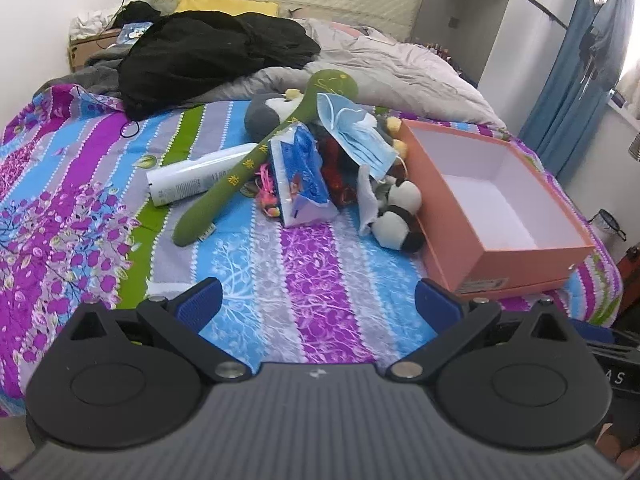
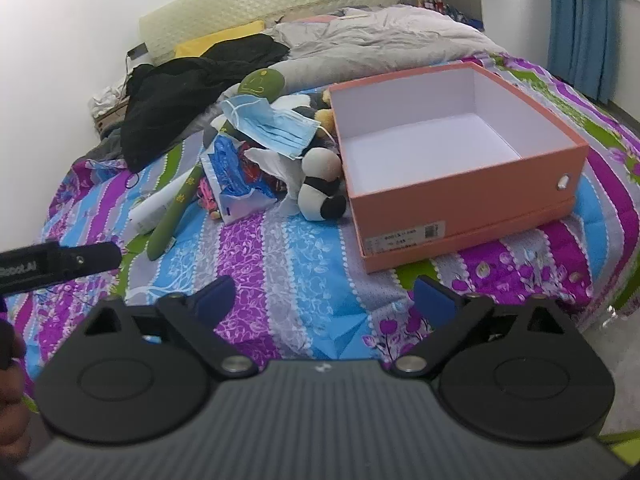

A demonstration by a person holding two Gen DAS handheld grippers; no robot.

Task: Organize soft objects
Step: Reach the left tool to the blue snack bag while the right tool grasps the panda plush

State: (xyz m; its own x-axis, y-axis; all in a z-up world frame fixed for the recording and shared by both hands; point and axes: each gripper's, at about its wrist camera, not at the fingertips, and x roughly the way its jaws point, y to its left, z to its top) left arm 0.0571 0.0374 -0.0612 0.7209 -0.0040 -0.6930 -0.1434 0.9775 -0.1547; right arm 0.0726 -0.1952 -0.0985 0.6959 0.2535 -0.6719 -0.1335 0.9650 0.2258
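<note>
Two hand-held grippers hover over a bed (image 1: 280, 280) covered in a striped purple, blue and green floral sheet. The left hand-held gripper (image 1: 318, 300) has its jaws spread wide with nothing between them, and the right hand-held gripper (image 2: 325, 298) is likewise spread wide and empty.

From the left wrist view, a heap of soft things lies at about 12 o'clock from the left gripper, well apart from it. A long green plush stick (image 1: 256, 160) slants across the heap, its round head at the far end and its tail toward 10 o'clock. Under it lies a white tube (image 1: 192, 178). Just beside the stick at its 3 o'clock side stands a blue and white tissue pack (image 1: 300, 184), with a small pink tangle (image 1: 266, 190) at its near left. A blue face mask (image 1: 354, 132) drapes over the top of the heap. A black and white plush toy (image 1: 400, 216) lies at the heap's near right edge, touching the wall of the box (image 1: 516, 260). A grey plush toy (image 1: 262, 114) sits at the far left of the heap.

The orange box stands open at 2 o'clock from the left gripper, white inside and holding nothing. In the right wrist view it lies at 1 o'clock. Farther up the bed lie black clothes (image 1: 208, 56), a grey quilt (image 1: 400, 68) and a yellow pillow (image 1: 228, 5).
</note>
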